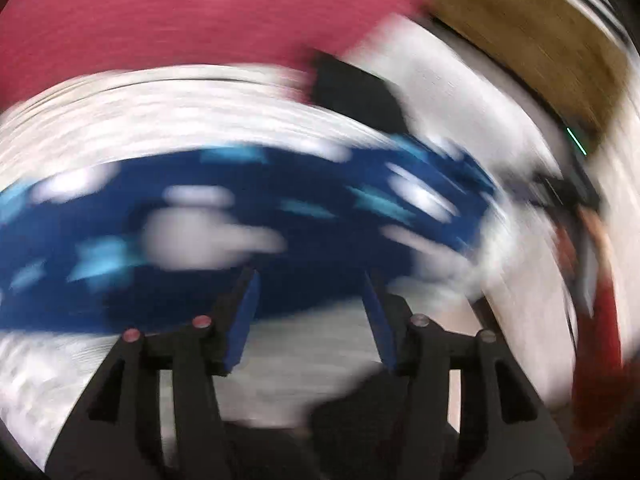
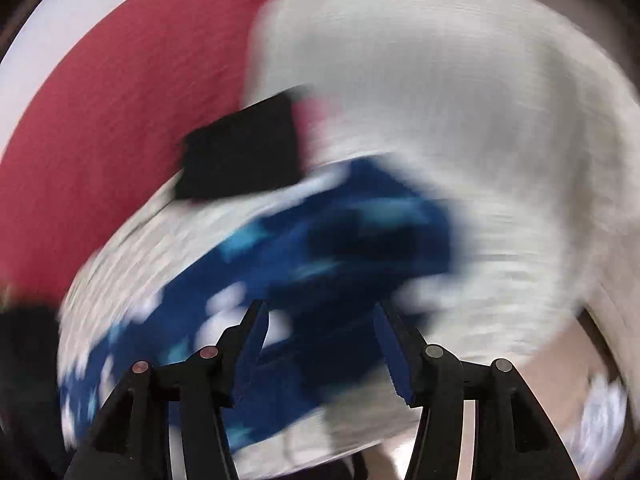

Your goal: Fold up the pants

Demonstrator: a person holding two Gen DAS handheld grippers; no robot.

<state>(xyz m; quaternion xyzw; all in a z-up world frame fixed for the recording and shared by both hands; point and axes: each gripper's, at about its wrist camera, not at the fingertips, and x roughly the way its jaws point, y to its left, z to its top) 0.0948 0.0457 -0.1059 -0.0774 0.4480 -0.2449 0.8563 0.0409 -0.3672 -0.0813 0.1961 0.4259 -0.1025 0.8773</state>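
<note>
Left gripper (image 1: 310,280) is spread wide, blue pads (image 1: 244,316) well apart with nothing between them, black linkage arms splayed out to either side. Right gripper (image 2: 320,316) shows the same stance: jaws parted, blue pad (image 2: 394,354) angled outward, gap clear. Both views are heavily smeared with blur, though the fingers themselves stay sharp in each camera. Neither gripper clamps anything.

Home, likely: white textured cloth (image 2: 460,100), red carpet (image 1: 160,16) (heavy blur).
</note>
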